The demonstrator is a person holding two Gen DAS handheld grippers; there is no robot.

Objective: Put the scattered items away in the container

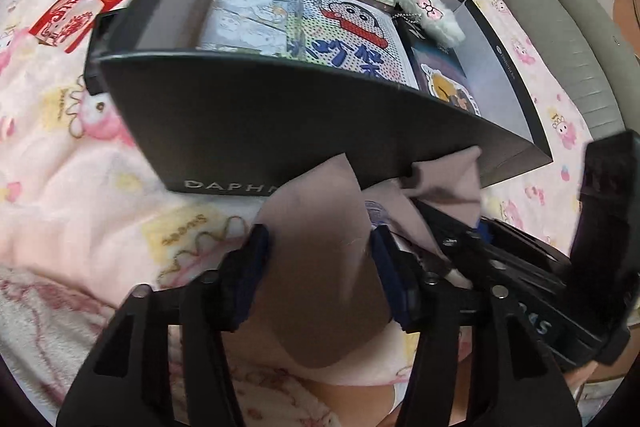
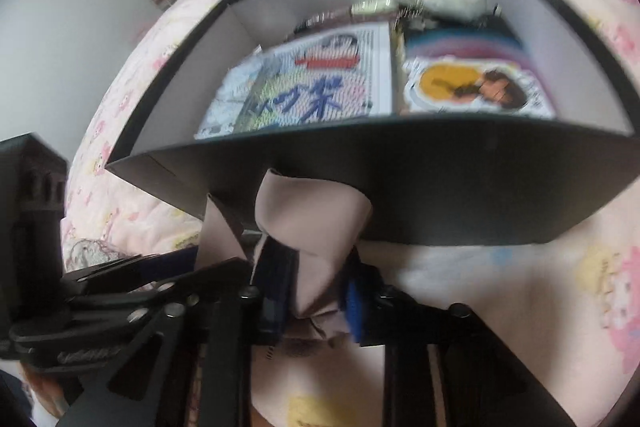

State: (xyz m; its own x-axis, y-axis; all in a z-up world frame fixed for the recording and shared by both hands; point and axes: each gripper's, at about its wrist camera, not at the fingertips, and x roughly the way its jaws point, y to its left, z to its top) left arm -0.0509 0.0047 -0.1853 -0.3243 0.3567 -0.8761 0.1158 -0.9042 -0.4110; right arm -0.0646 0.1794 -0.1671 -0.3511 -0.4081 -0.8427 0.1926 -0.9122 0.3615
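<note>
A black cardboard box [image 1: 248,131] with a pale inside stands on a pink blanket and also shows in the right wrist view [image 2: 460,179]. It holds a cartoon bead board [image 1: 352,39], a clear case [image 1: 248,15], a white fluffy charm [image 1: 424,11] and a sticker card [image 2: 476,87]. Both grippers are shut on one mauve cloth [image 1: 316,259], held just in front of the box's near wall. My left gripper [image 1: 320,259] grips one end. My right gripper [image 2: 316,275] grips the other end of the cloth [image 2: 316,211].
A red printed card [image 1: 92,3] lies on the blanket [image 1: 80,187] left of the box. A grey cushioned seat [image 1: 560,15] stands to the right. The right gripper's body [image 1: 520,267] crosses close beside the left one. A white wall [image 2: 60,27] is at the left.
</note>
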